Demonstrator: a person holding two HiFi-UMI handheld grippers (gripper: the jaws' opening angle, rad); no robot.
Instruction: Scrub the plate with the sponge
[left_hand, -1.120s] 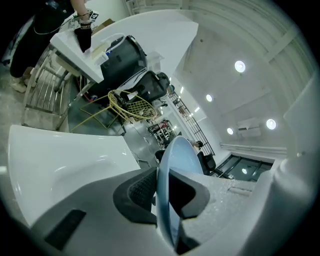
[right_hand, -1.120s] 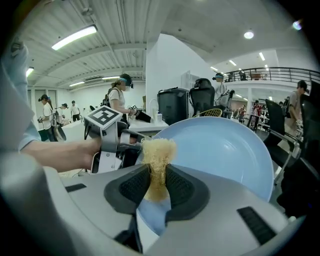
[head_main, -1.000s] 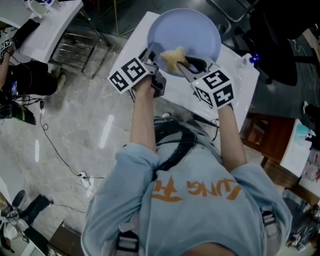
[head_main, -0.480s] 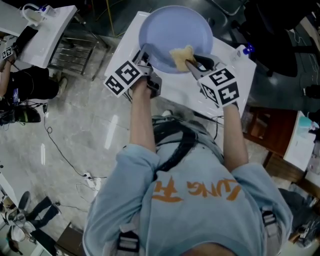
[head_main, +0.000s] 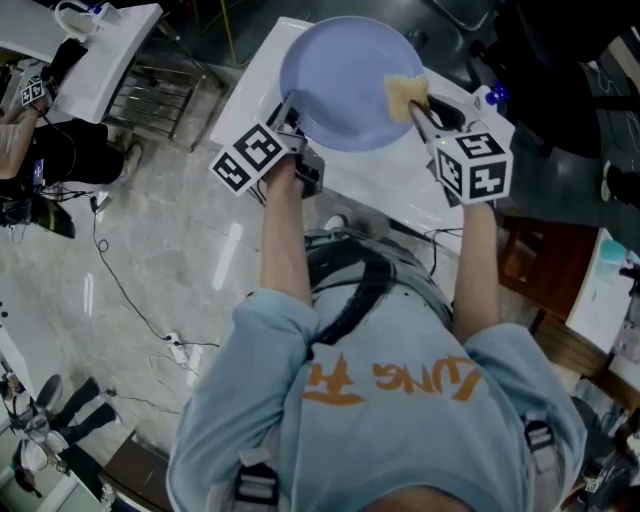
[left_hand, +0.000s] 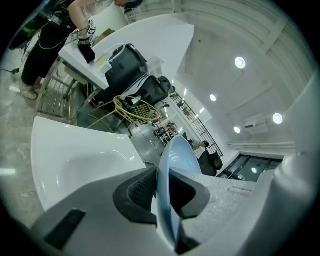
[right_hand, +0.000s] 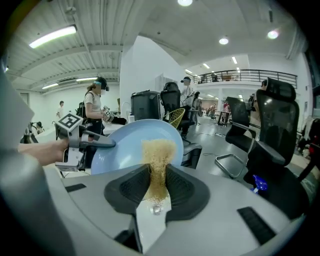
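Head view looks steeply down on a white rectangular table (head_main: 385, 188). Above it a round, pale-blue plate (head_main: 335, 85) is carried clear of the tabletop, apparently so both grippers can work on it without the table getting in the way.

The left gripper (head_main: 291, 116) has the plate by its near-left rim. In the left gripper view the plate stands edge-on between the two dark ribbed pads. The jaws are drawn almost together, with only the thin rim between them, and they press on it from both sides. Gripping at the rim seems deliberate, since it leaves nearly the whole face bare for scrubbing. It also lets the plate be angled towards the other tool, and the right gripper view does look fairly squarely at the plate's face.

The right gripper (head_main: 421, 104) reaches in from the plate's right side. Its jaws are closed on a small yellow, coarse-textured sponge (head_main: 405, 94), which is squeezed narrow between the pads. The sponge is caught by its near end, and its wider free end sticks out past the jaw tips and lies against the plate's face close to the right rim. Held this way, I judge, the soft end meets the plate while the hard jaw tips stay off it.

Scrubbing looks to be under way at the plate's right edge.
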